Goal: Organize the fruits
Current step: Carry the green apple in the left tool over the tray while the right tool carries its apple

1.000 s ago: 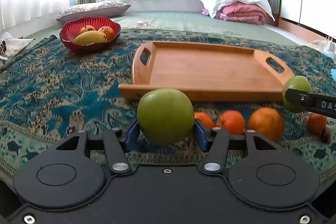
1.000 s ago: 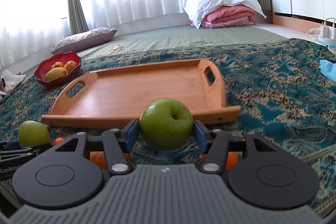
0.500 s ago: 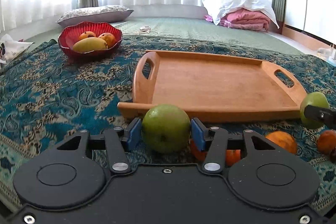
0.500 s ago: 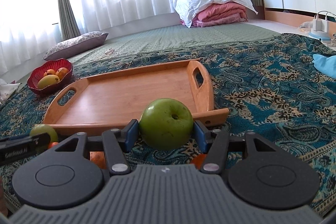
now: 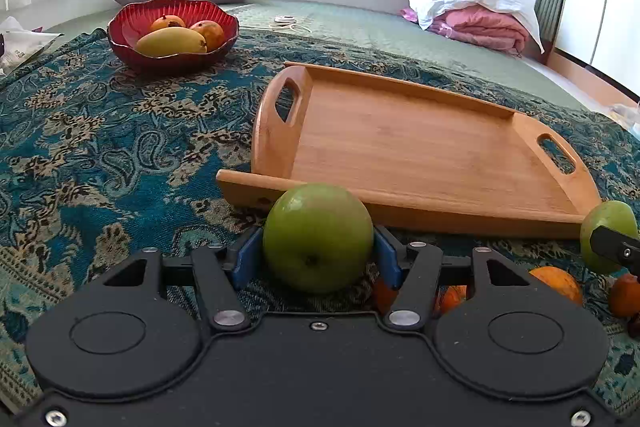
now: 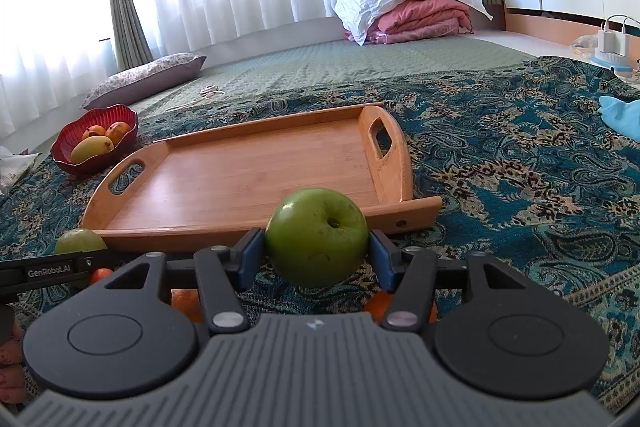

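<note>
Left wrist: smooth round green apple [image 5: 318, 237], flat wooden tray [image 5: 400, 147].

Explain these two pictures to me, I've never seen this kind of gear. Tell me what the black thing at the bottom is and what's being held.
There is no robot here: a person carries a hand-held gripper in each hand, with a camera on each looking along its fingers.

The left camera shows the left hand-held gripper with a green apple between its blue pads; its jaws are opening.

The right camera shows the right hand-held gripper shut on a second green apple.

Ahead, on a patterned cloth, lie an empty wooden tray, a red bowl of fruit, and loose oranges.
</note>
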The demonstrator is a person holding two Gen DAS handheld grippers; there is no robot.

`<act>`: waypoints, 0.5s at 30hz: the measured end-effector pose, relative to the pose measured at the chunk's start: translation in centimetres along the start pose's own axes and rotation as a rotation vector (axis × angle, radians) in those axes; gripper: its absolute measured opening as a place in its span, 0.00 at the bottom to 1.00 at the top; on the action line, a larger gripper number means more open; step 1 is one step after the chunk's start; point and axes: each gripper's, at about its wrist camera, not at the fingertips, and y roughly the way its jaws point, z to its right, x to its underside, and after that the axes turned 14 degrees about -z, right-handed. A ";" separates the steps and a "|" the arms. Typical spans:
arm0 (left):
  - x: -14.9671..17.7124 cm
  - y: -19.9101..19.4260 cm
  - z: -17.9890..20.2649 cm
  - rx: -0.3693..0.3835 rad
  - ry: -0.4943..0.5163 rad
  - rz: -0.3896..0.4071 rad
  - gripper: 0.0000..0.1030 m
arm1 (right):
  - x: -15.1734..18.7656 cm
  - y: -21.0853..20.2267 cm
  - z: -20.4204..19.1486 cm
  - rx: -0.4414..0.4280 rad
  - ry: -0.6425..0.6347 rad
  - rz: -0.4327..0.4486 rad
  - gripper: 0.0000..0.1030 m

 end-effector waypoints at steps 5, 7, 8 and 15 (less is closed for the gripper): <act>0.7 -0.7 0.8 -0.031 0.043 0.038 0.52 | -0.1 0.0 -0.1 0.003 -0.002 0.008 0.58; 1.1 -1.3 1.2 -0.046 0.065 0.062 0.52 | -0.2 -0.1 0.0 0.003 0.000 0.012 0.58; 1.2 -1.7 1.3 -0.050 0.073 0.076 0.52 | -0.3 -0.1 0.0 0.002 0.001 0.015 0.58; -0.1 -3.5 2.2 -0.051 0.115 0.149 0.52 | -1.8 0.2 0.0 0.009 -0.011 0.028 0.58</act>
